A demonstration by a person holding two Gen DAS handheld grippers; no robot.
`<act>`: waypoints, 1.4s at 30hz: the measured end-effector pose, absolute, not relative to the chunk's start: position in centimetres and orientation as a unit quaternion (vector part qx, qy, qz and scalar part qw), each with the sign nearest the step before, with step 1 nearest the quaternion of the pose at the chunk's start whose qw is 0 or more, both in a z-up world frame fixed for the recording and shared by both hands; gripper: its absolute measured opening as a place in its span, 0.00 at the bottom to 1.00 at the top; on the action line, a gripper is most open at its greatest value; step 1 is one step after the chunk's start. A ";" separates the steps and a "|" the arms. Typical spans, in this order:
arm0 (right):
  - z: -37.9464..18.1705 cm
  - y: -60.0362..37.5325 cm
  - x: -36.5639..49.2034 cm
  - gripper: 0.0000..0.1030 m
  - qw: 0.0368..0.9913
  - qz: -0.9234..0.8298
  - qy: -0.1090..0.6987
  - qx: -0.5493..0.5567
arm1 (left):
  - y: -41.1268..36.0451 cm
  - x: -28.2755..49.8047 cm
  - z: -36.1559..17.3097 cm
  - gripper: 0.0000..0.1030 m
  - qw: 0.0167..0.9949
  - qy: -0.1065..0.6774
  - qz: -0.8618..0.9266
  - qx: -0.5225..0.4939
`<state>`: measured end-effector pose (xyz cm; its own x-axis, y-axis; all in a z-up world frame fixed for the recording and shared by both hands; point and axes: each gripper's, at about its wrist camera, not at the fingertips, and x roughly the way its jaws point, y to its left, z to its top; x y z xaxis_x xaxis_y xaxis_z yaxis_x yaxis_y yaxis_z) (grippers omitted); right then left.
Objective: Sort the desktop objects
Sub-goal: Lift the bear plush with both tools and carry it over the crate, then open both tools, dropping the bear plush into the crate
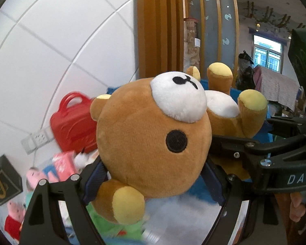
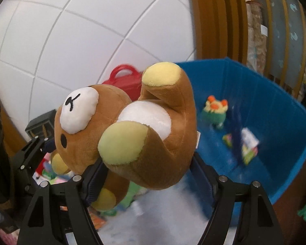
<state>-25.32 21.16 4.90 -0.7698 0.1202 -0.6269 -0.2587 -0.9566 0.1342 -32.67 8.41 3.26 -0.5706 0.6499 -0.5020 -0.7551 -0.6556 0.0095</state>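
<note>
The brown teddy bear hangs in the air on its back, its head pinched by the left gripper and its rump by the right gripper. Its long axis runs across, head left, feet right. The blue bin lies just beyond the feet, nearer the right hand.

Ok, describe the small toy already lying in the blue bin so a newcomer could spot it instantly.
Look past the brown bear plush to the big blue bin on the right. On its floor, near the back wall, sits a small green plush. Orange bumps on top set it apart from the white-and-green packet lying nearer the front.
</note>
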 end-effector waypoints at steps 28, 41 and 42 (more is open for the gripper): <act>1.7 51.2 -27.9 0.74 0.092 0.871 0.141 -0.461 | 39.9 -33.9 0.9 0.84 0.350 0.270 0.787 -0.431; 1.9 50.6 -25.5 1.00 0.095 0.880 0.153 -0.439 | 34.4 -30.3 3.0 0.84 0.357 0.257 0.816 -0.375; 2.0 50.4 -24.9 1.00 0.093 0.881 0.160 -0.434 | 34.0 -29.9 3.2 0.84 0.359 0.254 0.819 -0.369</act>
